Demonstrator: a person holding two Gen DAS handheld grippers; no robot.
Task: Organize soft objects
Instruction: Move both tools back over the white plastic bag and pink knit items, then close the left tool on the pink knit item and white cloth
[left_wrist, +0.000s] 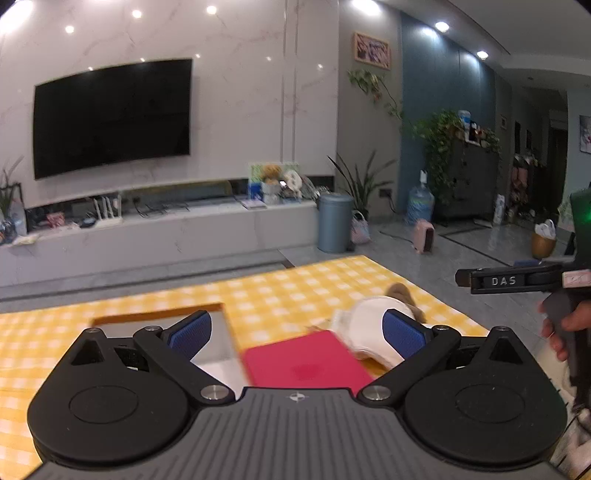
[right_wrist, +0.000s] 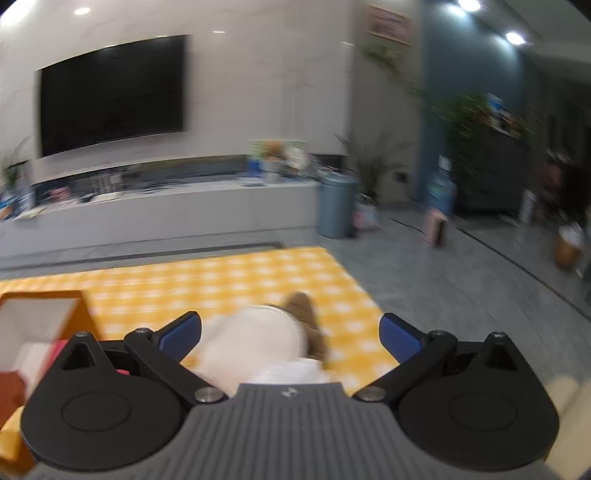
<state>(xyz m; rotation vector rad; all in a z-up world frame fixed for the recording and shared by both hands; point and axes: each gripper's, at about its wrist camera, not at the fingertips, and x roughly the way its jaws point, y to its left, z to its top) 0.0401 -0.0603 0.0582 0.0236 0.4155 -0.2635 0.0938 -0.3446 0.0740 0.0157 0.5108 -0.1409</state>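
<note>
1. The left claw (left_wrist: 297, 334) stands wide apart with its blue pads (left_wrist: 192, 334) clear of everything; nothing is between them.
2. The right claw (right_wrist: 290, 338) is also wide apart and holds nothing. In the left wrist view it shows at the far right edge, carried by a person's hand (left_wrist: 567, 326).
3. The desk is covered with a yellow checked cloth (left_wrist: 277, 291).
4. A white soft toy (right_wrist: 258, 341) with a brown furry part (right_wrist: 303, 306) lies on the cloth, on the right side of the desk. In the right wrist view it lies in front of the open right claw, between the lines of the two fingers, but the pads do not press on it. The picture is blurred, so I cannot tell what kind of toy it is.
5. A red flat object (left_wrist: 310, 360) lies near the left claw, just left of the toy. Whether the two touch I cannot tell.
6. An orange box (left_wrist: 162, 317) with a pale inside stands on the left part of the cloth, just beside the red object.
7. Far behind, a dark television (left_wrist: 110, 118) hangs on the pale wall above a long low cabinet (left_wrist: 159, 236), and a blue-grey bin (left_wrist: 334, 221) stands on the floor to the right of the cabinet.
</note>
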